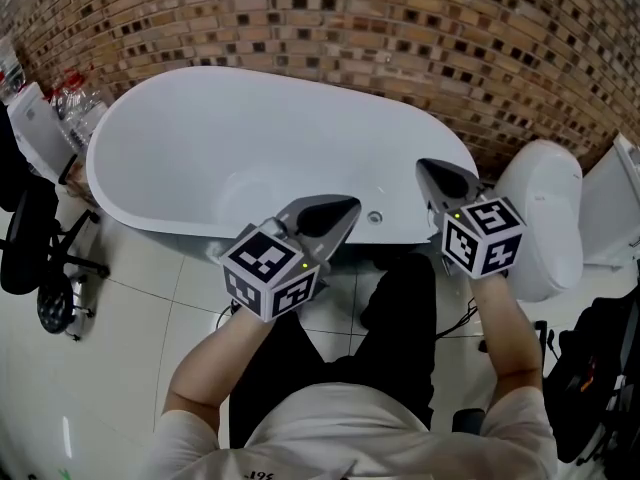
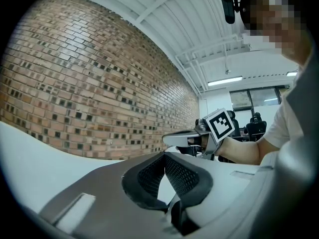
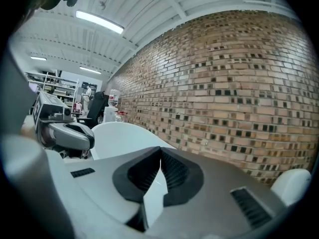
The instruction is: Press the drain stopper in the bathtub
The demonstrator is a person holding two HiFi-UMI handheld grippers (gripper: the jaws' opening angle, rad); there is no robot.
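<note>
A white oval bathtub [image 1: 118,200] stands against a brick wall. Its small round drain stopper [image 1: 375,217] sits on the tub floor near the front rim. My left gripper [image 1: 350,206] is shut and empty, its tip just left of the stopper and above the rim. My right gripper [image 1: 422,166] is also shut and empty, hovering over the tub's right end. The left gripper view looks along its closed jaws [image 2: 164,154] toward the right gripper [image 2: 169,139]. In the right gripper view the closed jaws [image 3: 160,148] point at the tub [image 3: 124,133]. The stopper is hidden in both gripper views.
The brick wall [image 1: 400,28] runs behind the tub. A white toilet [image 1: 545,208] stands right of it. A black office chair [image 1: 30,238] and plastic bottles [image 1: 75,103] are at the left. A black bag [image 1: 600,368] lies on the tiled floor at the right.
</note>
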